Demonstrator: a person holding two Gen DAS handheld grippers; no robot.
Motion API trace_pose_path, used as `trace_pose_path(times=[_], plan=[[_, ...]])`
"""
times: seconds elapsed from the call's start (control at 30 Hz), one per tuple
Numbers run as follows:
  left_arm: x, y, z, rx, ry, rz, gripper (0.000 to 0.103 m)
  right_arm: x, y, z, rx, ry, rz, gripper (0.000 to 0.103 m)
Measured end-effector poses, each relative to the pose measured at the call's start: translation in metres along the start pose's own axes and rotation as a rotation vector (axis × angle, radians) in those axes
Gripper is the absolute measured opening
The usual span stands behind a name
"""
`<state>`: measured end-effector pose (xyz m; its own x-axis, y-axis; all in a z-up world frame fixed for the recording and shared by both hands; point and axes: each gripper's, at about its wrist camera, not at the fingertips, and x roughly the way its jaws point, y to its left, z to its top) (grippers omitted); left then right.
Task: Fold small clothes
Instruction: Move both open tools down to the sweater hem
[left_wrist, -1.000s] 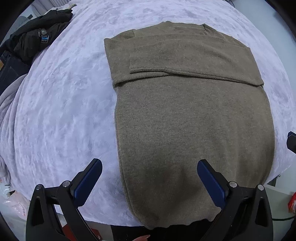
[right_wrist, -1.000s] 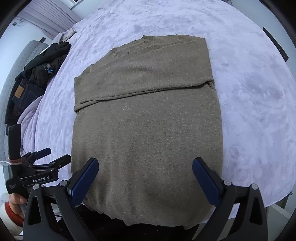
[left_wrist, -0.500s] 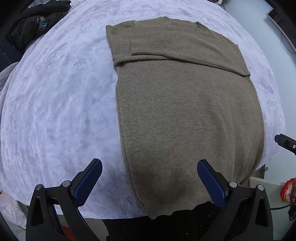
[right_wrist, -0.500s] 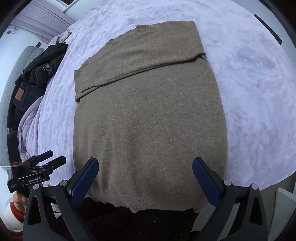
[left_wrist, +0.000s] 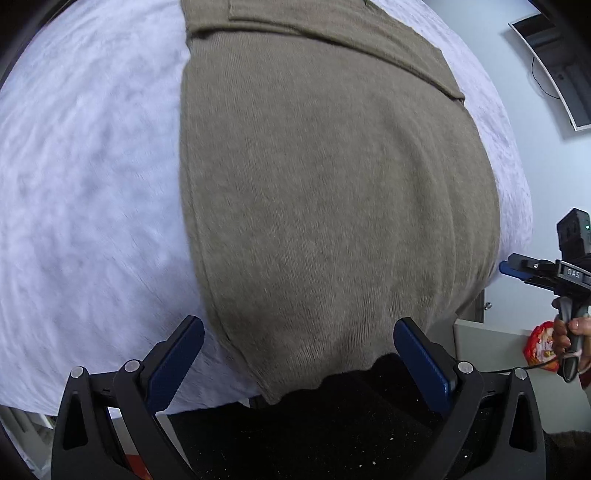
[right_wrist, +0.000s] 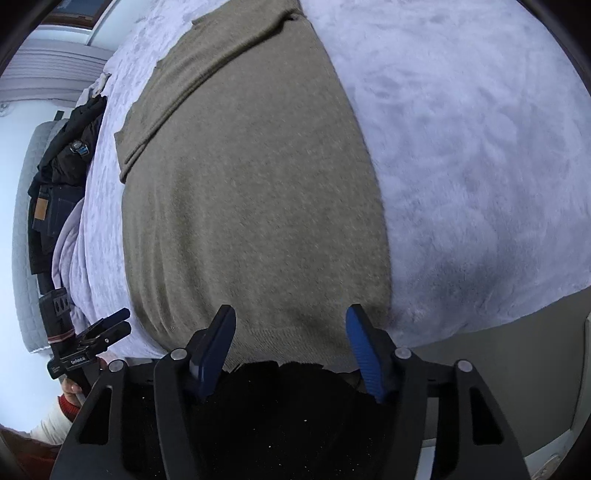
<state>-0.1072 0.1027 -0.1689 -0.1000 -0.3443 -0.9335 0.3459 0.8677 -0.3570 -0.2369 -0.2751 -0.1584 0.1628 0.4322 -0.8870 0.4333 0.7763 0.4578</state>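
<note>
Across the pale lilac bedcover, which fills most of both wrist views, the olive-brown knit sweater lies flat with its sleeves folded across the chest and its hem hanging slightly over the near edge of the bed. Compared with one second earlier, both cameras sit closer and lower over the garment: the hem end now fills the frames, the folded sleeves have slid to the top edge of the pictures, and the collar has gone out of view. At the far left of the right wrist view a heap of dark clothes rests on the bed's edge, well apart from the sweater. The left gripper has its jaws spread wide, as in the earlier frames; its left pad stands over bare bedcover just beside the sweater's left edge and its right pad over the hem, neither pressing on cloth. The right gripper has just been closing its jaws from full spread to a narrower gap; the hem near the sweater's right corner lies between the blue pads, yet the pads do not press on it and nothing is grasped. Each gripper shows small at the side of the other's view, with a hand on the right gripper's handle.
</note>
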Motion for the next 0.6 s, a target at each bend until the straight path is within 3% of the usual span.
trace_pose_path(times=[0.17, 0.47, 0.6], plan=[[0.022, 0.007, -0.018, -0.06, 0.007, -0.099, 0.103, 0.022, -0.034, -0.007, -0.033, 0.076, 0.049, 0.066], [0.035, -0.007, -0.031, -0.007, -0.071, -0.029, 0.103, 0.053, -0.054, -0.012, -0.135, 0.115, 0.229, 0.068], [0.027, -0.004, -0.036, -0.034, -0.079, -0.171, 0.103, 0.058, -0.055, -0.012, -0.133, 0.123, 0.359, 0.068]])
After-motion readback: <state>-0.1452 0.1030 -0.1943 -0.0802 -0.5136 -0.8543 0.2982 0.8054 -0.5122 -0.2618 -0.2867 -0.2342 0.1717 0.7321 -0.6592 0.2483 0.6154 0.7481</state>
